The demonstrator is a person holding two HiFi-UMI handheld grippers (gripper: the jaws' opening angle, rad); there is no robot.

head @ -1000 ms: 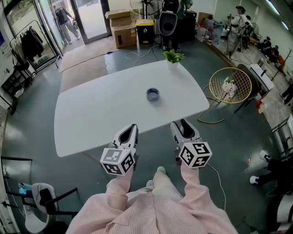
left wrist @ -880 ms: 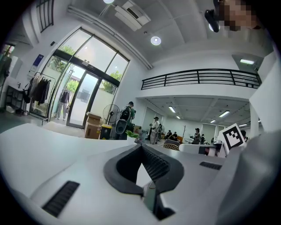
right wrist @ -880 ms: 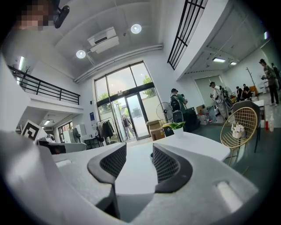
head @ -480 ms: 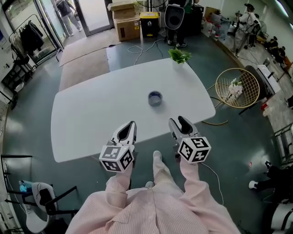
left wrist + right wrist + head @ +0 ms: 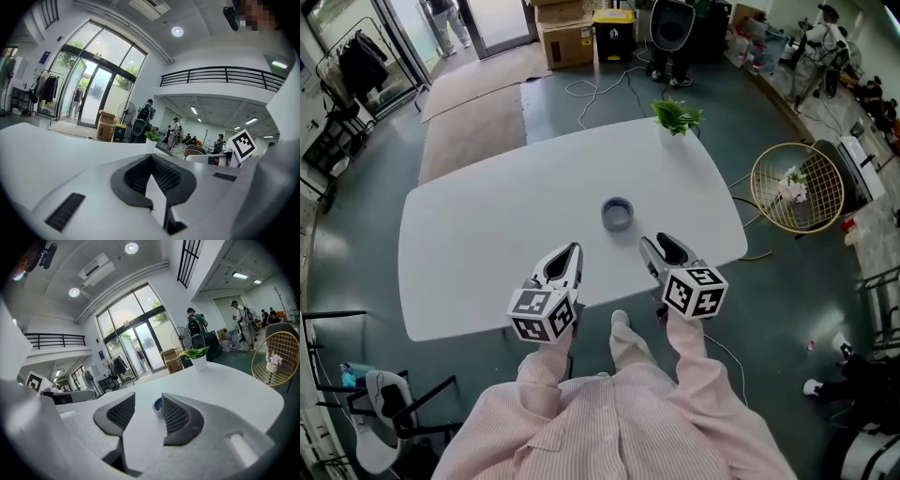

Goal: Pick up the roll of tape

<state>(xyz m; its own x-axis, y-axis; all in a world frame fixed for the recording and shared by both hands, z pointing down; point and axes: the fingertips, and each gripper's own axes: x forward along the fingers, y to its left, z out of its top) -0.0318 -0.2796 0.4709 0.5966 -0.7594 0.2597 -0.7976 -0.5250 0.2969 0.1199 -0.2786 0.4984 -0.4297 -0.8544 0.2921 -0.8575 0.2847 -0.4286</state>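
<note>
A small blue roll of tape lies flat near the middle of the white table. In the right gripper view the roll of tape shows just ahead, in the gap beside the right pad. My right gripper hovers over the table's near edge, a short way before the roll and slightly right of it; it is open and empty. My left gripper is level with it, to the left of the roll. Its pads meet at the tips, with nothing between them.
A potted green plant stands at the table's far right edge. A round wire basket sits on the floor to the right, cables lie beyond the table, and a chair is at the near left. People stand far off.
Both grippers have moved forward, from off the near edge to over the table, and are closer to the roll. The roll itself has not moved on the table.
</note>
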